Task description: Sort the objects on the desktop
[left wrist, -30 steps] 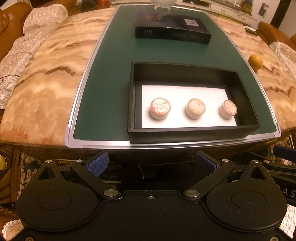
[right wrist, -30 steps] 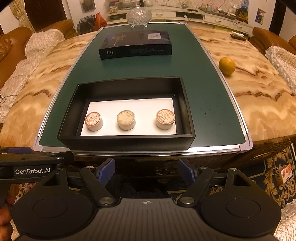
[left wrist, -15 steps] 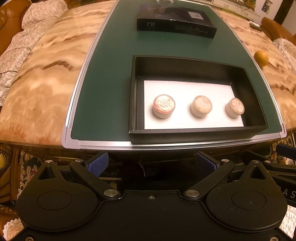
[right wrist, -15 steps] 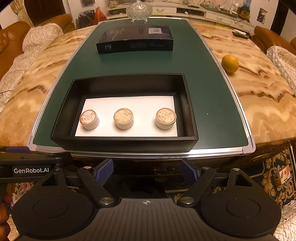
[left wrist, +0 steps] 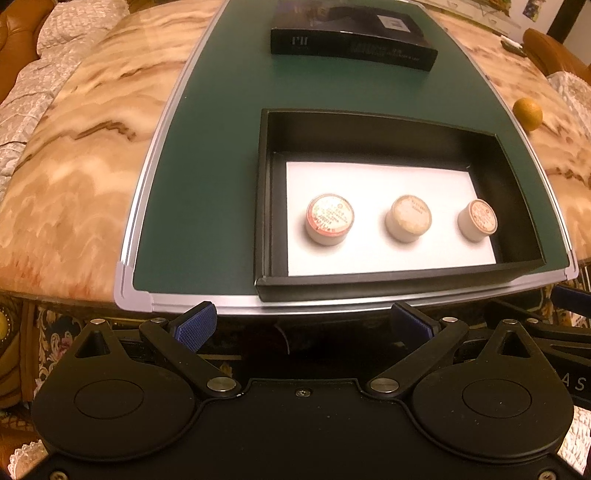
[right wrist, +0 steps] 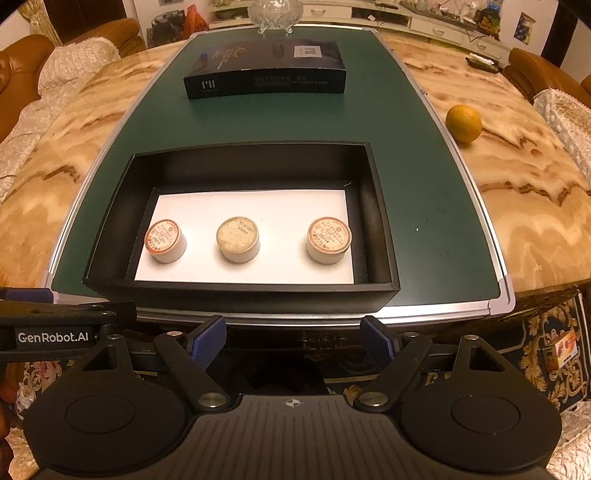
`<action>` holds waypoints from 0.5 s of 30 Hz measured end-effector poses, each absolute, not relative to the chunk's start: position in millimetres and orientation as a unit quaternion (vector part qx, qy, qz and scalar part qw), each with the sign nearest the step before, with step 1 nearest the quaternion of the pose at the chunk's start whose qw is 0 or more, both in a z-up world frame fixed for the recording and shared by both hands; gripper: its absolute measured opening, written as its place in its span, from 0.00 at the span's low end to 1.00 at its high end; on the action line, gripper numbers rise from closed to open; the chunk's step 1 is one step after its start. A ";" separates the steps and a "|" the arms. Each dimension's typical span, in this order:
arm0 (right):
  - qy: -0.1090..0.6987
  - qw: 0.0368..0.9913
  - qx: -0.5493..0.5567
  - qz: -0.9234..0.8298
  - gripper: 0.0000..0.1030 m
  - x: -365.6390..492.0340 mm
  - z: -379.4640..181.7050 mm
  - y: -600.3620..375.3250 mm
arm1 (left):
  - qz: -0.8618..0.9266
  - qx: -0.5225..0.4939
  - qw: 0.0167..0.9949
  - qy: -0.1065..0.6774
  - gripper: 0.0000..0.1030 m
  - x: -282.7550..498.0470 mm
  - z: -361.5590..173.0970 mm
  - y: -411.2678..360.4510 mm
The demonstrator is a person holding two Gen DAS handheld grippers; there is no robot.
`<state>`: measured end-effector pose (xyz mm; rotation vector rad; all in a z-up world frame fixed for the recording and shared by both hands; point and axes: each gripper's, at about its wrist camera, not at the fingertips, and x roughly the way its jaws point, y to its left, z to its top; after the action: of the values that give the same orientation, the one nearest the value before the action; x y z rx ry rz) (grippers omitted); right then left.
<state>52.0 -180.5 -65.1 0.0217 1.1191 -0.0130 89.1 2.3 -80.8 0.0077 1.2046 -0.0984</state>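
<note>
A black open box (left wrist: pixel 384 288) (right wrist: pixel 240 295) with a white floor sits at the near edge of the green mat (left wrist: pixel 207 184) (right wrist: pixel 424 184). Three small round jars stand in a row inside it: a red-labelled jar (left wrist: pixel 330 218) (right wrist: pixel 165 240) on the left, a pale-lidded jar (left wrist: pixel 408 218) (right wrist: pixel 237 238) in the middle, another red-labelled jar (left wrist: pixel 477 220) (right wrist: pixel 328 239) on the right. Further back lies the black lid (left wrist: pixel 354 44) (right wrist: pixel 266 70). My left gripper (left wrist: pixel 304 325) and right gripper (right wrist: pixel 293 338) both hang open and empty, just short of the table's near edge.
An orange (left wrist: pixel 528 112) (right wrist: pixel 463 123) rests on the marble table (left wrist: pixel 81 155) (right wrist: pixel 517 192) right of the mat. A glass bowl (right wrist: pixel 275 13) stands beyond the mat's far end. Sofas with white covers flank the table.
Both views have crept forward and tilted slightly down over the table; the box and jars look larger and nearer. The right gripper's fingers stand a little wider apart.
</note>
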 end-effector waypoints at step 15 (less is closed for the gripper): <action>0.532 0.847 0.001 -0.013 0.86 83.3 -70.6 -191.3 | -0.053 0.010 0.820 0.570 0.99 120.9 -83.9 -3.2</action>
<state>83.3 -191.3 -70.6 0.0030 1.1215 -0.0266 120.9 -3.2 -83.9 0.0207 1.2131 -0.1136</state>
